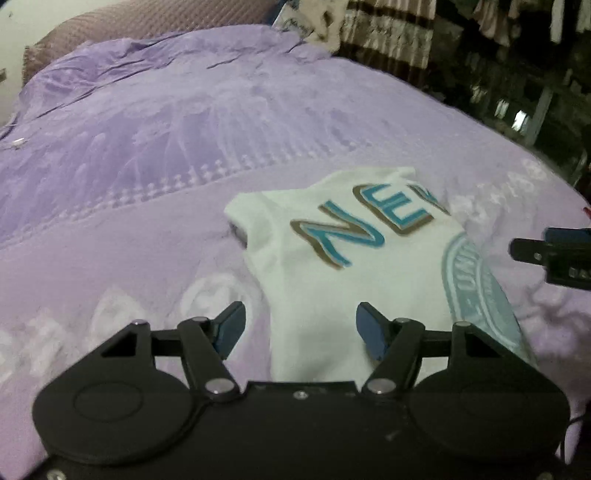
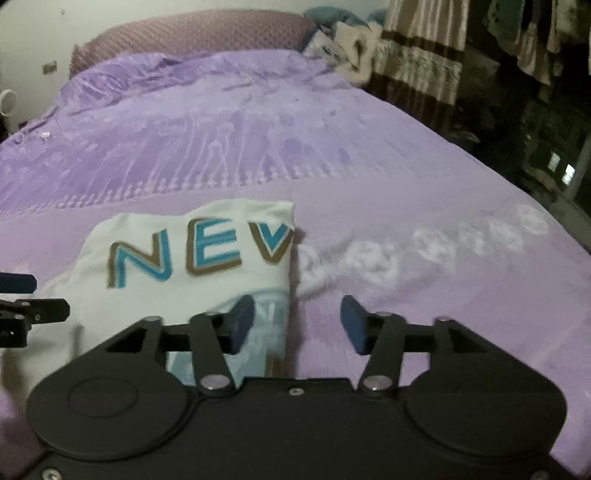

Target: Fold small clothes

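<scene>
My left gripper [image 1: 301, 325] hovers over the near end of the shirt [image 1: 354, 266], jaws spread wide, nothing pinched; the left pad [image 1: 231, 326] is over bare bedspread [image 1: 147, 166], the right pad [image 1: 371, 330] over white cloth. My right gripper [image 2: 297, 323] has its jaws apart too, nothing between them; its left pad [image 2: 242, 323] sits above the shirt's right edge, its right pad [image 2: 352, 325] above purple bedspread [image 2: 424, 295].

Shirt [image 2: 184, 258]: white, teal letters, already folded narrower, its right edge a straight fold cutting through the lettering. It lies on the near part of the bed, well short of the far end, where a pillow [image 2: 192, 35] rests.

Room: wide flat bedspread beyond the shirt and to its right, up to the bed's right edge. Curtain [image 2: 421, 62] and dark clutter past that edge. Bedspread is rumpled near the pillow.
</scene>
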Action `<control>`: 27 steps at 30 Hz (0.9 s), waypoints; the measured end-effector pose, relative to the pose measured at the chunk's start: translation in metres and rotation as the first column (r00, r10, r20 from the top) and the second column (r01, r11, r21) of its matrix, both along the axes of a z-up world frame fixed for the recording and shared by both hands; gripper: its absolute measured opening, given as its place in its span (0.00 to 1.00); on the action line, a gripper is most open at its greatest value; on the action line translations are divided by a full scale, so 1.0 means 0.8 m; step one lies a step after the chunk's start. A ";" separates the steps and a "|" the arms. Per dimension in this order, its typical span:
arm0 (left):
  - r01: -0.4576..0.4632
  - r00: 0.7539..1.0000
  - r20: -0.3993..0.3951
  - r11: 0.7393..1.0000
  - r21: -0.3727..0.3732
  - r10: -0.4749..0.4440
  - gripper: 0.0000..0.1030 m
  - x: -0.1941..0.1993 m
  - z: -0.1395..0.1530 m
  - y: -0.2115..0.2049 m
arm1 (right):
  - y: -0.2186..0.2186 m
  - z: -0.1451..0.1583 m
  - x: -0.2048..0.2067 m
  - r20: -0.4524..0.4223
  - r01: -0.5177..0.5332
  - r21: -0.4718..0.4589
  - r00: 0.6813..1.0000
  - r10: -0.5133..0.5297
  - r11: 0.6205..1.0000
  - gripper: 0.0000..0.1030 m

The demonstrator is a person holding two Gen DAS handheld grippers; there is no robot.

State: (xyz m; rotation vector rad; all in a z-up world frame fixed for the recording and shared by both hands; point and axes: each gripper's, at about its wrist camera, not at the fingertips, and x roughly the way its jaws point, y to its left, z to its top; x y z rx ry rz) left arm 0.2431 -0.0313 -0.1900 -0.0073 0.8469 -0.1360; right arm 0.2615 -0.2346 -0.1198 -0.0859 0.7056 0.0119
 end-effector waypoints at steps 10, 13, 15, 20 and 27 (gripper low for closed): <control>-0.063 0.997 -0.044 0.998 -0.006 0.063 0.66 -0.087 0.048 -0.008 | 0.017 0.055 -0.116 -0.058 0.026 0.062 0.998 -0.022 0.998 0.70; -0.070 0.997 -0.010 0.997 0.012 0.070 0.66 -0.108 0.065 -0.007 | 0.021 0.058 -0.131 -0.057 0.014 0.068 0.998 -0.010 0.998 0.71; -0.078 0.997 -0.006 0.997 0.021 0.078 0.66 -0.112 0.070 -0.007 | 0.024 0.058 -0.139 -0.060 0.010 0.065 0.998 -0.006 0.998 0.71; -0.086 0.996 0.004 0.996 0.004 0.086 0.67 -0.127 0.080 -0.002 | 0.032 0.059 -0.148 -0.056 -0.003 0.062 0.998 0.007 0.998 0.71; -0.106 0.994 -0.010 0.994 -0.015 0.106 0.67 -0.132 0.084 0.002 | 0.044 0.059 -0.156 -0.063 -0.021 0.060 0.998 0.025 0.998 0.71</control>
